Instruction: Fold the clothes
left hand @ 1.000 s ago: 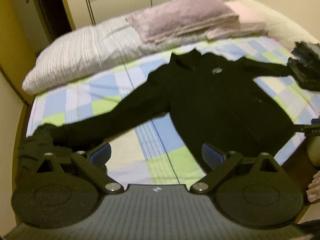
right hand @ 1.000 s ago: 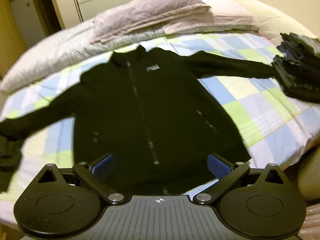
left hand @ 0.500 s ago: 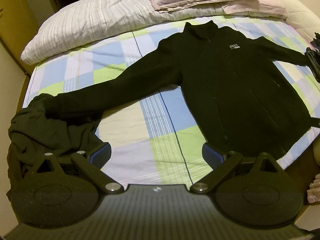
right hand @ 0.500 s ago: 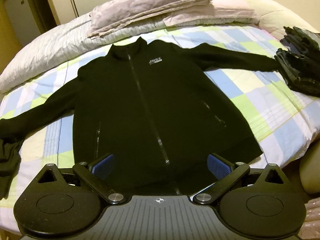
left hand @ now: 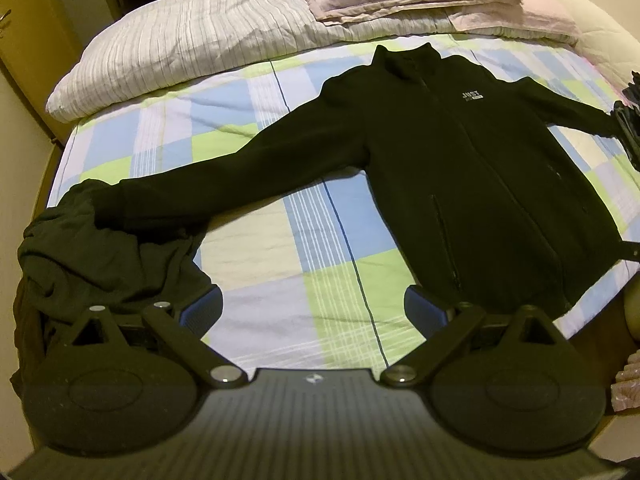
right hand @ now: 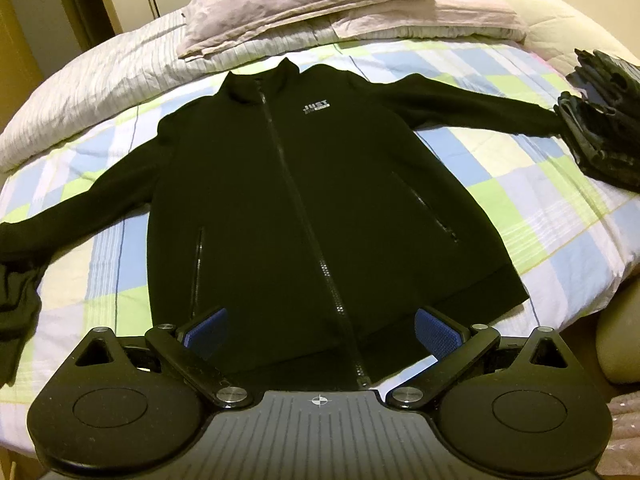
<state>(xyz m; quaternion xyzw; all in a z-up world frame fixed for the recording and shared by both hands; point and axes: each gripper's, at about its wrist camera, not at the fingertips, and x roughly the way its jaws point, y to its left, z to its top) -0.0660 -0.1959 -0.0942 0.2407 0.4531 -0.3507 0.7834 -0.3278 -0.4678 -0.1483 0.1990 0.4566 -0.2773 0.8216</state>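
Both grippers — left [left hand: 312, 306] and right [right hand: 320, 330] — hang wide open, holding nothing. The jacket [right hand: 304, 208] lies spread at twelve o'clock; its nine o'clock cuff overlaps the dark heap [left hand: 96, 256], inviting a snag.

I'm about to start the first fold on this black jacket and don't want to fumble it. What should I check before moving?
1. Black jacket lies flat, front up, zipped: ok.
2. Both sleeves spread outward: ok.
3. Left sleeve end clear of the crumpled dark garment: not ok, it rests on it.
4. Right sleeve cuff clear of the folded dark pile: cannot tell, they meet at the edge.
5. Left claw open, empty: ok.
6. Right claw open, empty, above the hem: ok.
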